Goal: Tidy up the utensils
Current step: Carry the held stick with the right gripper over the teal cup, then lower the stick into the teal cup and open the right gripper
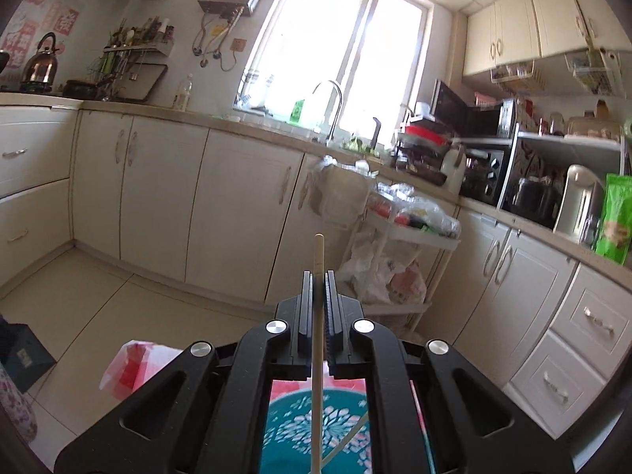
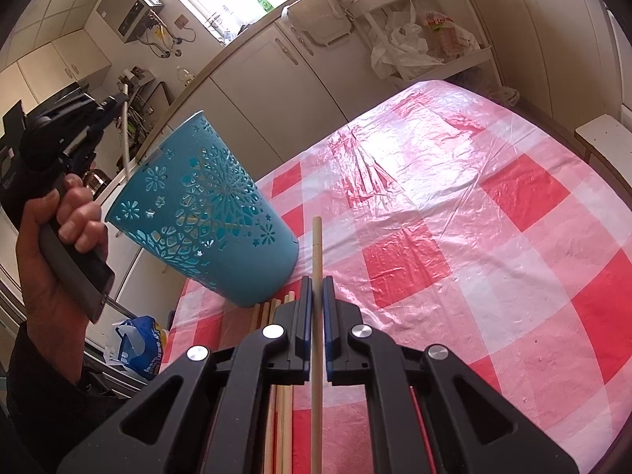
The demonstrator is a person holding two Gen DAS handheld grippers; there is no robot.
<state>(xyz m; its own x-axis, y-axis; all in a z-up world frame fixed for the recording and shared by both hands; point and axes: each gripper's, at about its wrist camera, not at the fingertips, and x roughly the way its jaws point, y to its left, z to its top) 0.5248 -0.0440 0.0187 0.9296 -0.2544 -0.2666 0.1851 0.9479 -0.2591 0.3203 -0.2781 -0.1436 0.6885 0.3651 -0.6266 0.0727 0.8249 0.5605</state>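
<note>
In the right wrist view a teal cut-out utensil holder (image 2: 205, 213) stands on the red-and-white checked tablecloth (image 2: 454, 205). My right gripper (image 2: 316, 280) is shut on a pale wooden chopstick (image 2: 317, 245) just right of the holder's base. Several more chopsticks (image 2: 276, 304) lie on the cloth beneath it. A hand (image 2: 67, 213) holds my left gripper (image 2: 116, 100) above the holder's rim, and a chopstick (image 2: 125, 138) hangs from it. In the left wrist view my left gripper (image 1: 318, 276) is shut on that chopstick (image 1: 317, 252), with the holder's patterned inside (image 1: 300, 426) straight below.
Cream kitchen cabinets (image 1: 158, 181) line the far walls. A white trolley (image 2: 414, 19) loaded with plastic bags stands beyond the table. A blue bag (image 2: 142, 339) lies on the floor at the table's left. A chair edge (image 2: 604, 134) shows at the right.
</note>
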